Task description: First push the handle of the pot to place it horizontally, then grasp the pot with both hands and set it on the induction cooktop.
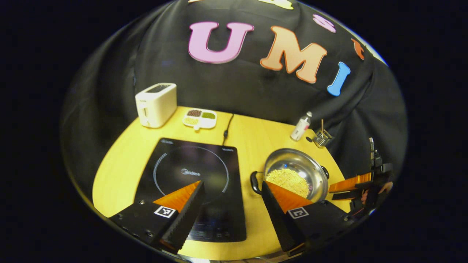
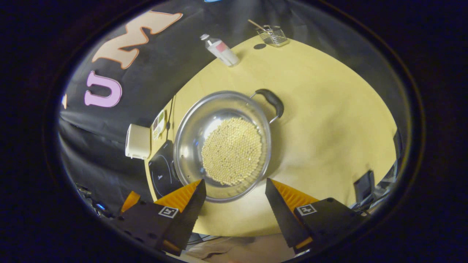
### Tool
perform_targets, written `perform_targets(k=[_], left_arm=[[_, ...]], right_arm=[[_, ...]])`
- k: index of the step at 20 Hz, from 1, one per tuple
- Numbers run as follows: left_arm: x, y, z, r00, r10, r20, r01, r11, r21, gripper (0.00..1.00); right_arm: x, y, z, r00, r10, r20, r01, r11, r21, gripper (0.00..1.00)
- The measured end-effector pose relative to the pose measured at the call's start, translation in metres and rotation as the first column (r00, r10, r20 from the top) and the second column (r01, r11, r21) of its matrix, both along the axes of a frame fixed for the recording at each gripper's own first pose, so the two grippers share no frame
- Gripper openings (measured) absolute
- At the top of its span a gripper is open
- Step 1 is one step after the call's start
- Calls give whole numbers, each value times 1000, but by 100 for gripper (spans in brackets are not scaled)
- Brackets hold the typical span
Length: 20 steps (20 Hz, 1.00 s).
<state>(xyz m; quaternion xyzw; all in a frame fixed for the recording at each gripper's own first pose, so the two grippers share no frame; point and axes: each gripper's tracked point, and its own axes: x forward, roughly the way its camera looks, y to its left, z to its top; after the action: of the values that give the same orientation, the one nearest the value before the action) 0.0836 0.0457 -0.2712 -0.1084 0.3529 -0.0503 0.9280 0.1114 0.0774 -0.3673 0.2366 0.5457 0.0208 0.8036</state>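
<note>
Your bench, catalogued left to right in the left gripper view.

1. Toaster [image 1: 156, 104], white, at the far left corner of the yellow table [image 1: 120, 171].
2. Sectioned dish [image 1: 200, 118], white, small fillings in its compartments, just right of the toaster.
3. Induction cooktop [image 1: 193, 182], black glass, left of centre, its cord [image 1: 227, 129] running to the back edge.
4. Your left gripper [image 1: 232, 186]: fingers spread wide, nothing between them. One finger overlaps the cooktop in the picture, the other the near rim of the pot.
5. Pot [image 1: 297, 176], steel, holding a bed of pale yellow grains [image 1: 289, 181]. It sits on the bare table just right of the cooktop, not on it. One black handle [image 1: 255, 182] faces the cooktop; a second shows at the opposite rim.
6. Bottle [image 1: 301, 126], white with a reddish label, behind the pot.
7. Wire holder [image 1: 323, 137], a stick standing in it, right of the bottle.
8. Your right gripper, seen from the side at the far right, beside the pot.

Right gripper view:

9. Right gripper [image 2: 236, 190]: fingers wide apart, holding nothing, hovering above the pot [image 2: 223, 142] near its closer rim.
10. One black handle [image 2: 272, 100] at the pot's far rim, the bottle [image 2: 221, 51] and wire holder [image 2: 272, 35] beyond it.
11. Cooktop [image 2: 162, 173] just past the pot's left side.
</note>
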Motion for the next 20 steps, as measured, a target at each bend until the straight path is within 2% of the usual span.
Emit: perform_targets(k=[2, 3, 9, 12, 14, 18, 19, 20], left_arm=[[8, -21, -14, 998, -8, -61, 5, 999, -49, 95], [11, -28, -21, 996, -8, -93, 2, 998, -63, 95], [37, -53, -69, 963, -4, -270, -32, 991, -128, 96], [48, -61, -88, 945, -15, -328, -26, 993, -119, 96], [52, -65, -98, 930, -25, -366, -16, 994, -110, 95], [57, -75, -111, 912, -29, -410, -19, 993, -113, 94], [58, -76, -113, 908, -28, -418, -23, 993, -116, 94], [59, -79, -115, 905, -27, -424, -27, 992, -122, 94]], right_arm=[[23, -20, 0, 1000, 5, -2, -5, 1000, 10, 94], [37, -26, 0, 1000, 4, -4, -4, 1000, 20, 100], [97, -38, -18, 998, 67, -16, -66, 996, 53, 99], [116, -45, -32, 995, 96, -26, -95, 995, 27, 98], [126, -41, -36, 995, 94, -35, -91, 994, 63, 98], [130, -40, -52, 990, 132, -56, -128, 990, 63, 98], [131, -38, -55, 988, 141, -60, -138, 988, 64, 88], [134, -37, -59, 987, 149, -64, -145, 987, 70, 88]])
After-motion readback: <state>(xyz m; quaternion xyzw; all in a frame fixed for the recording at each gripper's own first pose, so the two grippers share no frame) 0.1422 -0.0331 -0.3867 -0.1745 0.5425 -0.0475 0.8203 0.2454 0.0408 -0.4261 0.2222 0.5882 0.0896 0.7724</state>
